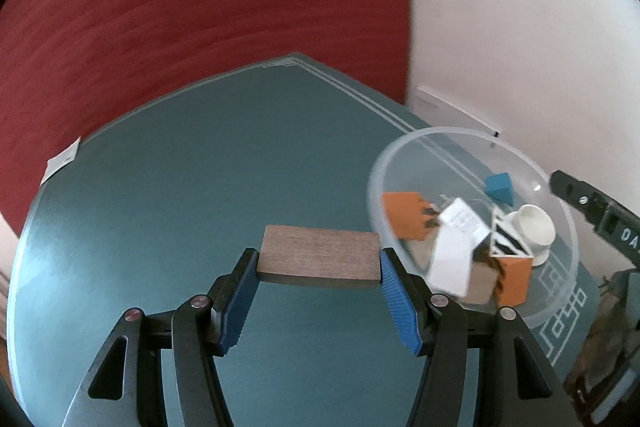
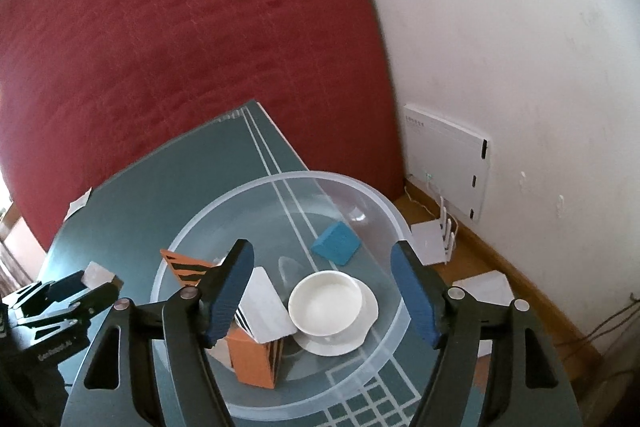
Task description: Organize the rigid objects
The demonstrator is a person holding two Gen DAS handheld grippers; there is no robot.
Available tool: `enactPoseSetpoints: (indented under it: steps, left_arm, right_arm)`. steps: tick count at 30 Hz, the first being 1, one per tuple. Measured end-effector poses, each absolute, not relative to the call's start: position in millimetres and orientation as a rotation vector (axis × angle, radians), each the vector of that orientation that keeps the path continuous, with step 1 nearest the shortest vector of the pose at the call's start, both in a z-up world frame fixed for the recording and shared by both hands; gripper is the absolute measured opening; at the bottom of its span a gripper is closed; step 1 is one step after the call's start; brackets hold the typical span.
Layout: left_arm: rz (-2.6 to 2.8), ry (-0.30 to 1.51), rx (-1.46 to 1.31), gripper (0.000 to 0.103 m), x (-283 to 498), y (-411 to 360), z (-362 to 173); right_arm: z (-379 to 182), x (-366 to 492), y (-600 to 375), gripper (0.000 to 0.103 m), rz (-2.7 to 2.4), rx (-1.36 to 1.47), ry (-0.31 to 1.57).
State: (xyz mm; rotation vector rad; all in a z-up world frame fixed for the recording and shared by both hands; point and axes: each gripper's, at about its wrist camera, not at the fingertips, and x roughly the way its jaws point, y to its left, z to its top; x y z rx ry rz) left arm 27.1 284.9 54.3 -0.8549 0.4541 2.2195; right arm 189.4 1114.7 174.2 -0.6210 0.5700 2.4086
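My left gripper point(image 1: 319, 263) is shut on a flat brown wooden block point(image 1: 320, 259) and holds it above the teal table point(image 1: 200, 155), left of a clear plastic bowl point(image 1: 400, 155). The bowl point(image 2: 224, 211) holds an orange box point(image 2: 256, 359), a white card point(image 2: 268, 303), a blue wedge point(image 2: 336, 243) and a white cup on a saucer point(image 2: 326, 303). My right gripper point(image 2: 322, 291) is open and empty, hovering over the bowl. The left gripper point(image 2: 60, 303) also shows in the right wrist view at the lower left.
A red mattress point(image 2: 180, 47) leans behind the table. A white wall point(image 2: 500, 27) with a white panel point(image 2: 448, 155) is at the right. Papers and a white router point(image 2: 436, 235) lie on the wooden floor beside the table.
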Motion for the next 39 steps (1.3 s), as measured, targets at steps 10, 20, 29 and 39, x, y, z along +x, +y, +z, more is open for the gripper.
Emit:
enactPoseSetpoints:
  steps: [10, 20, 29, 39]
  left_arm:
    - [2.174, 0.495, -0.766, 0.063, 36.1, 316.5, 59.5]
    - [2.118, 0.526, -0.718, 0.078, 35.5, 347.2, 58.6]
    - [2.131, 0.51, -0.753, 0.089, 29.1, 338.2, 64.9]
    - [2.188, 0.521, -0.781, 0.102, 34.3, 315.0, 60.8]
  right_arm:
    - [177.6, 196.7, 1113.4, 0.073, 2.371, -0.608, 0.533]
    - [180.9, 201.9, 1119.6, 0.075, 2.358, -0.596, 0.548]
    - [183.3, 200.6, 1120.3, 0.083, 2.351, -0.6, 0.554]
    - [181.4, 200.7, 1119.0, 0.101, 2.369, -0.618, 0.575]
